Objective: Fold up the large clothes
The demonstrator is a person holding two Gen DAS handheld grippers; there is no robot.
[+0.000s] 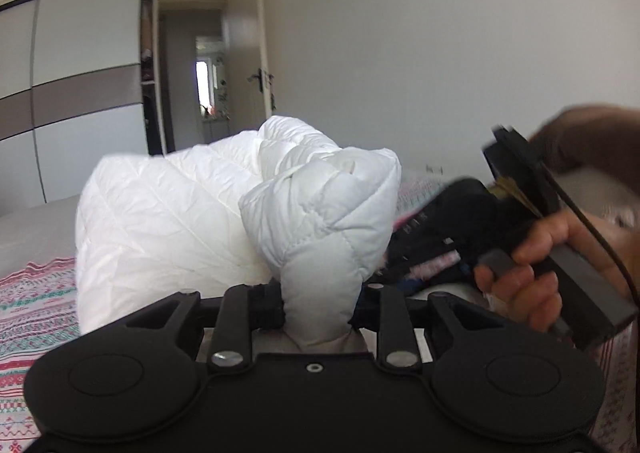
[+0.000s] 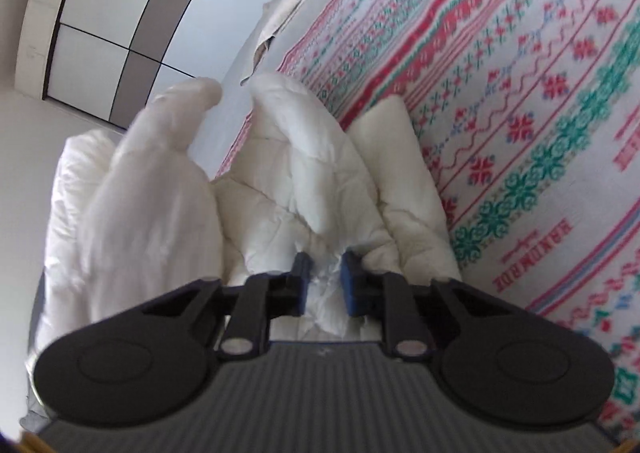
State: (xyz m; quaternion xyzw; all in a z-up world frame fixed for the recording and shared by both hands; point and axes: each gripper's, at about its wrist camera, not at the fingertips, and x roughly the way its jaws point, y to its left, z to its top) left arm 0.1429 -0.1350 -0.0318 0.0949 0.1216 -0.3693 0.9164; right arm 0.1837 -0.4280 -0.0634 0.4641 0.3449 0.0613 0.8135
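A white padded jacket (image 1: 200, 213) is lifted in a loose bundle above a bed with a patterned cover (image 2: 520, 93). In the left wrist view the left gripper (image 1: 318, 307) is clamped on a thick quilted fold that rises between its jaws, the pads pressed into the padding. In the right wrist view the right gripper (image 2: 323, 283) has a thinner pinch of crumpled white fabric squeezed between its blue pads (image 2: 350, 285); that bite looks shallow. The right hand (image 1: 532, 265) shows at the right of the left view, close beside the bundle, so the two grips sit near each other. The step in hand seems to be carrying the jacket over the bed to lay it out for a fold. To do it well, both holds should stay firm while the hands draw apart, so the padding spreads rather than hanging bunched. The slippery shell could slide out of the right pinch, so that side wants steady, unhurried travel. The garment should come down on the cover with its far edge first, then be smoothed flat.
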